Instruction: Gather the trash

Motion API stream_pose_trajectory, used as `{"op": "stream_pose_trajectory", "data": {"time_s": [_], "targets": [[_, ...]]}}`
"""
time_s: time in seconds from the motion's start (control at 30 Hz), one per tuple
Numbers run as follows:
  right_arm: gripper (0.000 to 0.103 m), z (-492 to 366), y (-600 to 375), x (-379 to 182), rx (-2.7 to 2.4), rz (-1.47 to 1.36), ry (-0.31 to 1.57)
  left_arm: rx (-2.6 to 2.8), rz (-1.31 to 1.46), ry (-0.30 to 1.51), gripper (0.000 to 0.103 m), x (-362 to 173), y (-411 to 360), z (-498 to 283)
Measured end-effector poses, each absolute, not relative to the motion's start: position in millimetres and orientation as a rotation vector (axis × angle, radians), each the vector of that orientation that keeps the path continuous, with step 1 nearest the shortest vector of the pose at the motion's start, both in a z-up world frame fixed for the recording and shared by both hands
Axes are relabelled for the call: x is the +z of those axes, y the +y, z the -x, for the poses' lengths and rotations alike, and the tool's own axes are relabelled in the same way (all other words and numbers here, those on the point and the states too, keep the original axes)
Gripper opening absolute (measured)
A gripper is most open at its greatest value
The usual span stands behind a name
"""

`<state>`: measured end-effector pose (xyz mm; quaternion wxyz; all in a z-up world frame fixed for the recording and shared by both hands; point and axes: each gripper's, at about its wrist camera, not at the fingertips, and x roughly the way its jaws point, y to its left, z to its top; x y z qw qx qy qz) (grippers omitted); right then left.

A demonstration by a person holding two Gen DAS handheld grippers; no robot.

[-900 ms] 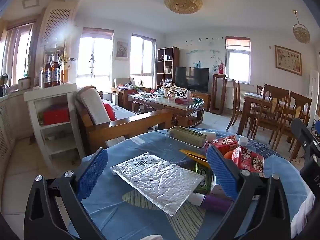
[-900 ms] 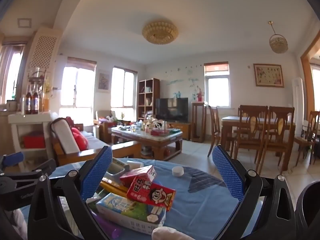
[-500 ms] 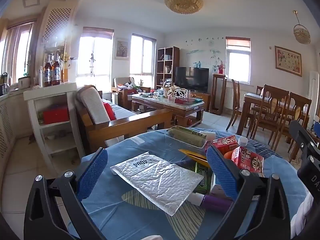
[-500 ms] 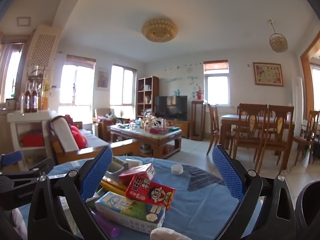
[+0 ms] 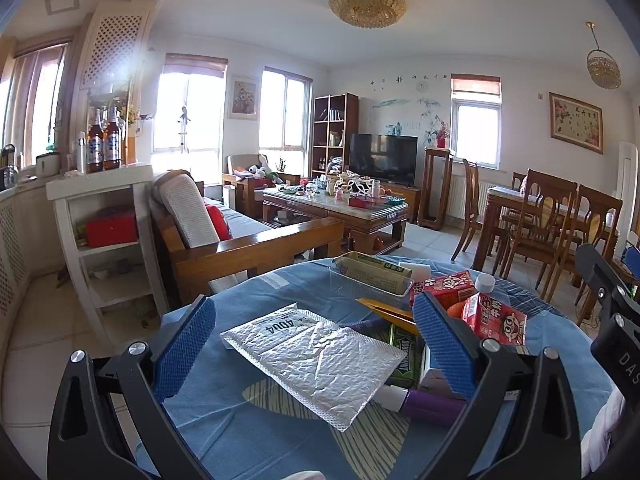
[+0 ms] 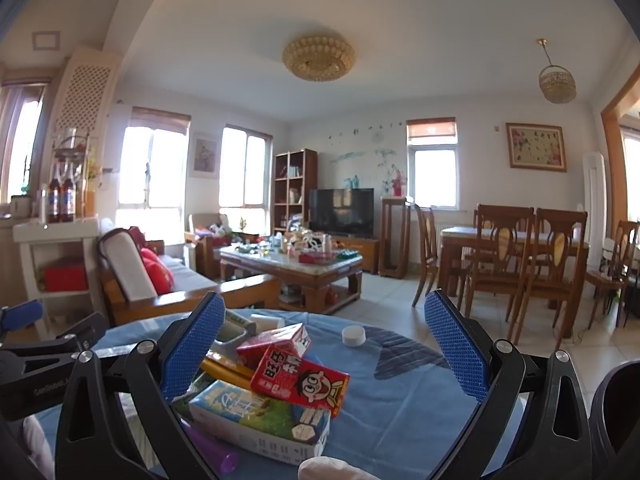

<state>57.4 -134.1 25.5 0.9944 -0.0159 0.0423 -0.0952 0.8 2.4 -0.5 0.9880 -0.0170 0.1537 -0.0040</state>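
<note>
Trash sits in a heap on the round blue-clothed bench [image 5: 256, 432]. Left gripper [image 5: 314, 354] hangs over the near edge, fingers spread fully wide, gripping nothing — the crumpled silver mailer [image 5: 312, 356] lies flat on the cloth between them, not touched. Right of the mailer: a purple tube [image 5: 430, 404], end hidden behind the right finger; a green pack [image 5: 404, 354] mostly covered by the mailer; a clear tray [image 5: 370, 280] behind, contents hard to read. Right gripper [image 6: 324, 350] also wide open and empty. In its view a red carton with a cartoon face [image 6: 300, 380] rests on a green-and-white milk carton [image 6: 260, 420]; a second red carton [image 6: 276, 344] behind it. White cap [image 6: 354, 336] sits alone on the cloth right of the heap. Yellow item [image 6: 224, 370] under the cartons — mostly buried, cannot tell what. Pale blob at the bottom edge is cut off.
</note>
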Motion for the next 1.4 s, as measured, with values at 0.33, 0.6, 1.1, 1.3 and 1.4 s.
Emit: {"op": "stream_pose_trajectory", "data": {"time_s": [0.33, 0.6, 1.1, 1.3, 1.4], "targets": [[0.099, -57.5, -134.4, 26.0, -0.193, 0.030, 0.085, -0.013, 0.035, 0.312, 0.098, -0.5, 0.8, 0.1], [0.099, -57.9, -133.9, 26.1, -0.193, 0.031, 0.087, -0.014, 0.034, 0.315, 0.098, -1.2, -0.3, -0.1], [0.099, -57.6, -134.5, 25.5, -0.195, 0.030, 0.089, -0.015, 0.035, 0.317, 0.098, -1.8, -2.0, -0.8], [0.099, -57.8, -136.4, 24.3, -0.198, 0.029, 0.091, -0.026, 0.036, 0.322, 0.098, -3.1, -2.1, -1.5], [0.099, -57.4, -137.2, 24.1, -0.200, 0.027, 0.092, -0.031, 0.037, 0.325, 0.098, -3.6, -1.2, -2.1]]}}
